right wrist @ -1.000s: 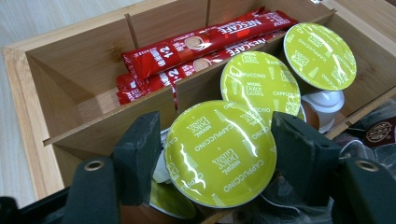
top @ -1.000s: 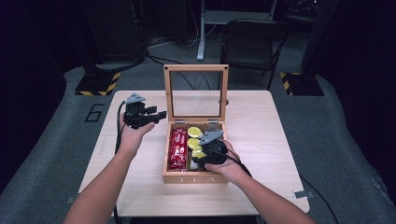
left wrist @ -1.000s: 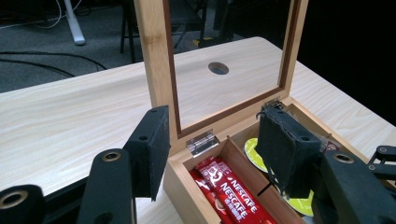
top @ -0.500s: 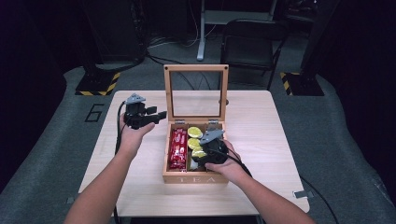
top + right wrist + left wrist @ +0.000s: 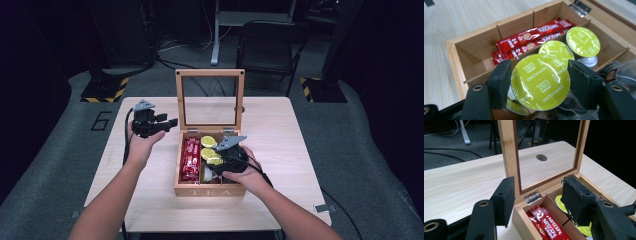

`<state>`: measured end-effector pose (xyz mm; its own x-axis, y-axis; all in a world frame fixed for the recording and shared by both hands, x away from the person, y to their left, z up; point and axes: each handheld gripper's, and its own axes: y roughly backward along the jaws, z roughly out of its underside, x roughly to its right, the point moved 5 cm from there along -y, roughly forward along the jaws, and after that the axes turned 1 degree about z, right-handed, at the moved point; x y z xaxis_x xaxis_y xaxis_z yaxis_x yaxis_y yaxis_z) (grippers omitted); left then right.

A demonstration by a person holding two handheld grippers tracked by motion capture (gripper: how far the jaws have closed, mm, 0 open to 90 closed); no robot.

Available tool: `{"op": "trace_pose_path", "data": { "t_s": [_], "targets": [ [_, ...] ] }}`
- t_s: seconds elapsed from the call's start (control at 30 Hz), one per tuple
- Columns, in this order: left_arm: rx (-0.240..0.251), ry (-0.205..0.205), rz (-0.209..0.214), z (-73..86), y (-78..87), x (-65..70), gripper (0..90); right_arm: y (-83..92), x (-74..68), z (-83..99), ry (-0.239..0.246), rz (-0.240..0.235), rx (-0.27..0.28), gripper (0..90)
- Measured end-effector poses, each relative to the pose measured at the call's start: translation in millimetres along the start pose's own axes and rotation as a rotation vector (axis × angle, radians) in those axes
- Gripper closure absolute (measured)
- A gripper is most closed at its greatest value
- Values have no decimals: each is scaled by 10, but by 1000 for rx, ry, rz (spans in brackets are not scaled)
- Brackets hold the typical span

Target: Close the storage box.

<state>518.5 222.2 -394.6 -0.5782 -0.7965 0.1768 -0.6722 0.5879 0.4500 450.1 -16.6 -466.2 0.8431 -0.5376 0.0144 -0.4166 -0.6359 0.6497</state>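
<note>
While the right tool (image 5: 537, 82) clamps a green-lidded capsule (image 5: 541, 81) between its two black pads, the pod sits just above the middle compartment of the wooden box (image 5: 454, 53), with one pad on each side of its rim. The jaws have just been closing, and the capsule is between them. Its foil lid reads "NESCAFÉ Dolce Gusto CAPPUCCINO", printed several times over. Two more capsules (image 5: 583, 41) with the same green lids lie farther along that compartment.

Judging by its look, the capsule is light, with a stiff plastic cup under a thin foil top that would dent or puncture easily. The lid looks glossy and slippery, so a hold across the rim, as now, seems the safest.

Red sachets (image 5: 534, 35) marked "NESCAFE" and "3 in 1" fill the next compartment; dark wrapped packets (image 5: 621, 72) lie on the other side. In the high view the box front (image 5: 207, 191) reads "TEA".

Apart from this, the left tool (image 5: 537, 200) hovers beside the upright glazed lid (image 5: 507, 150) with jaws apart and nothing between them. All rests on the pale desk (image 5: 280, 130).
</note>
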Motion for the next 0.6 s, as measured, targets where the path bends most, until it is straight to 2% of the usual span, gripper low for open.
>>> {"op": "trace_pose_path", "data": {
  "t_s": [0.3,0.6],
  "targets": [
    [0,-2,2,-4,-5,11,442,198,132,0,-23,26,25,370],
    [-1,1,1,0,3,7,442,434,366,84,-72,79,57,370]
  ]
}}
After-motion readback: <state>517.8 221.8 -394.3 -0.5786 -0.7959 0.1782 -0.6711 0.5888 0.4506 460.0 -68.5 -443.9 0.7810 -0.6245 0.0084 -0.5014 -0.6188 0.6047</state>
